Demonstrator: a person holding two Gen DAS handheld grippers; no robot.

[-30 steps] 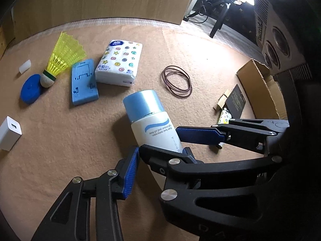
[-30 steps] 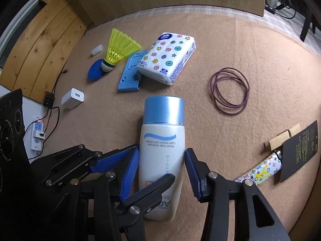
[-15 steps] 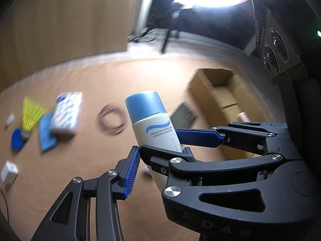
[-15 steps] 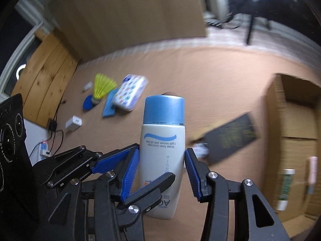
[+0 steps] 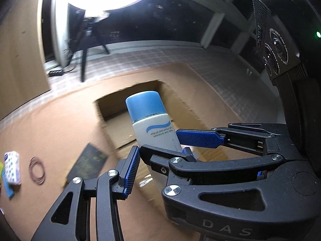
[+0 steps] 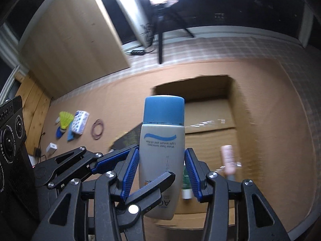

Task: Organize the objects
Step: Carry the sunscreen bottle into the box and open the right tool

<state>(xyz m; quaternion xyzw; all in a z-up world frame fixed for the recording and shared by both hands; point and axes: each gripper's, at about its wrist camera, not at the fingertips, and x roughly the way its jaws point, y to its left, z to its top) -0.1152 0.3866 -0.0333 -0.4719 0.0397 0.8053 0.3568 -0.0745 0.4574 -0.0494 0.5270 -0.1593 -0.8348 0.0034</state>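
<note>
— Over the open cardboard box (image 6: 236, 120), what's that in the air?

— A sunscreen bottle (image 6: 162, 144), white with a blue cap, cap pointing away from the cameras. Both grippers are on it – the right gripper (image 6: 161, 174) has its blue pads (image 6: 130, 172) pressed to either side of the body, clenched on it. The left gripper (image 5: 174, 152) comes in crosswise, one pad against the bottle's side and a black finger across its front, so it looks clamped on as well.

— Anything in the box?

— A pink tube (image 6: 227, 160) and a green-and-white tube (image 6: 186, 186), partly hidden behind the fingers. Off to the left on the tan mat (image 6: 120, 100) lie a dark card (image 5: 88, 162), a loop of hair ties (image 5: 37, 170), a dotted tissue pack (image 6: 80, 124) and a yellow shuttlecock (image 6: 65, 120)
</note>
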